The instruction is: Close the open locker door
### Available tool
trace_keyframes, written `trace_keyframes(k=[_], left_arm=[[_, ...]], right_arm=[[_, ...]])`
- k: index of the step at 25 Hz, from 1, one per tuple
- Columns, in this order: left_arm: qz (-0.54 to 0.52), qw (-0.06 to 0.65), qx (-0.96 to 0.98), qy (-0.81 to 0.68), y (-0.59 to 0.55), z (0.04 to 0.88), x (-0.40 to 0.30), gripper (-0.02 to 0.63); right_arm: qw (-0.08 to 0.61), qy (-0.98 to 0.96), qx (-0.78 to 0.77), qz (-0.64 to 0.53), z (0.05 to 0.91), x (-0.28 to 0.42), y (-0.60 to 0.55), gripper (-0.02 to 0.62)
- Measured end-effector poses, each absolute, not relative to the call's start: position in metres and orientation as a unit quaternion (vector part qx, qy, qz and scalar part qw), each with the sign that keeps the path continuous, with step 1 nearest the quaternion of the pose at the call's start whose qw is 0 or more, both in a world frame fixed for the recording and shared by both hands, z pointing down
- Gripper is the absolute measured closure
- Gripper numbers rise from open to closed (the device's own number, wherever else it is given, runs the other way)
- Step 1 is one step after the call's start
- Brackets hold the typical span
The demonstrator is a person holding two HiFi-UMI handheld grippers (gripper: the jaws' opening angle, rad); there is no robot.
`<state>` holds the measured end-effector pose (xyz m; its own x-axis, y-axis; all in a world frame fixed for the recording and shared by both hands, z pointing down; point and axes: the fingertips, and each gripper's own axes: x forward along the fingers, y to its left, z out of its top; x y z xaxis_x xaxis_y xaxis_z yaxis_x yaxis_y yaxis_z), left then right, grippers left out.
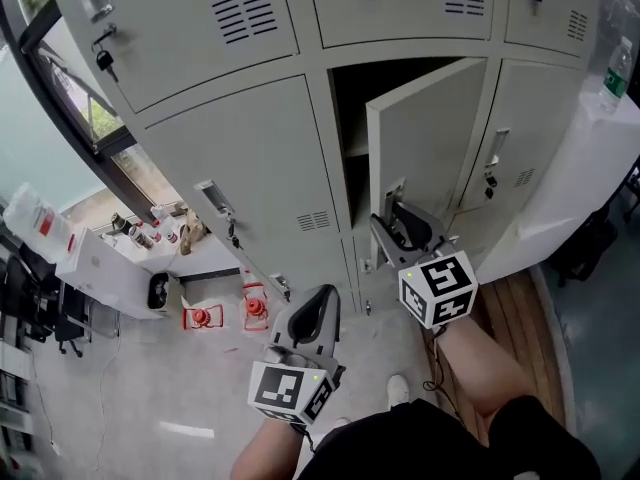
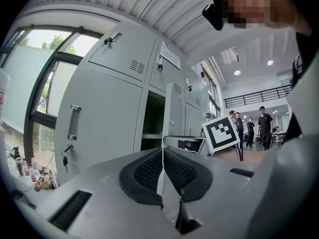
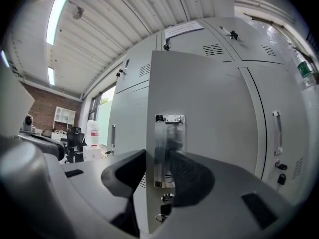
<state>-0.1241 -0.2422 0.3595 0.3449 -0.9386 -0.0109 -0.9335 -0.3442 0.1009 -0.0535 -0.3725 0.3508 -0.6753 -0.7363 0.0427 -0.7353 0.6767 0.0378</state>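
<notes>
Most of the open compartment (image 1: 350, 108) is lost to me: its inside is dark, and the locker door (image 1: 425, 138) swung out in front covers its right part. All I can make out in there is one shelf (image 1: 357, 151); whether anything lies on it I cannot tell. At the head view's right edge a bottle (image 1: 618, 68) is cut off by the frame.

The locker door hangs half open from the right edge of its compartment, in the middle column of the locker bank (image 1: 240, 158), its free edge pointing out into the room.

My right hand-held gripper (image 1: 400, 226) is at that free edge with its jaws spread, one on each side of the door. In the right gripper view the metal handle (image 3: 169, 148) stands between them. Whether a pad actually presses on the metal I cannot make out.

My left hand-held gripper (image 1: 320, 300) sits low and apart from the door, jaws pressed together with nothing between them.
</notes>
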Motion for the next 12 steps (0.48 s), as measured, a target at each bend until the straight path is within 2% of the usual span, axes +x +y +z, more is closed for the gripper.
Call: trace_keyframes(k=[12], left_arm=[[-0.032,0.046,0.786,-0.616,-0.246,0.367,-0.143,0.586]], right_arm=[[0.025,-0.906,0.422,-0.022,0.351,-0.087,-0.416,0.396]])
